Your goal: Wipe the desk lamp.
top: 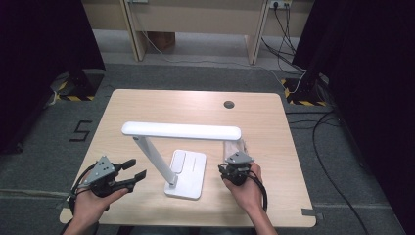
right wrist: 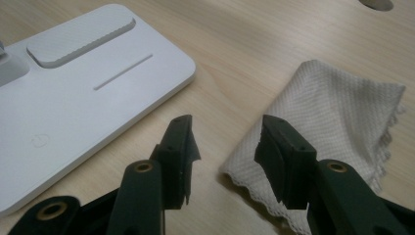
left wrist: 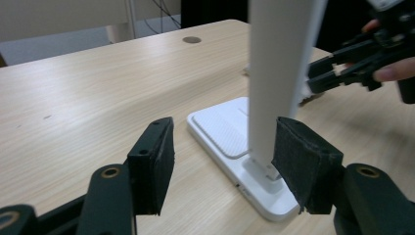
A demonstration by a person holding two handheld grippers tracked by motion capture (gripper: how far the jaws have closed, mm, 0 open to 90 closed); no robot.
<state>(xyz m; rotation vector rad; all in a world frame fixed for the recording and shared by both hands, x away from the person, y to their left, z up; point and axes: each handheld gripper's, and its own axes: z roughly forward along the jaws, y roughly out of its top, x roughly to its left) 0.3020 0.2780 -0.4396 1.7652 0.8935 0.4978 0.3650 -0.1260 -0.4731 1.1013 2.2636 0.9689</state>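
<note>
Both your left tongs [top: 139, 169] and right tongs [right wrist: 225, 142] stand released, grasping nothing. The white cloth [right wrist: 333, 122] lies on the surface [top: 147, 105] just right of the lamp [top: 182, 131], under your right tongs. Lower them squarely over its near edge and pinch it before lifting.

Right gripper [right wrist: 225, 142] poised with jaws apart and empty above the near corner of a white cloth [right wrist: 337, 112]; white lamp base [right wrist: 83, 83] alongside on the wooden table [right wrist: 235, 44].

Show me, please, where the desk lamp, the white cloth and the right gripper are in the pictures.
desk lamp [top: 181, 130]: high view, middle of its light bar.
white cloth [right wrist: 337, 112]: right gripper view, middle of the fabric.
right gripper [right wrist: 225, 147]: right gripper view, midway between its open fingertips.
</note>
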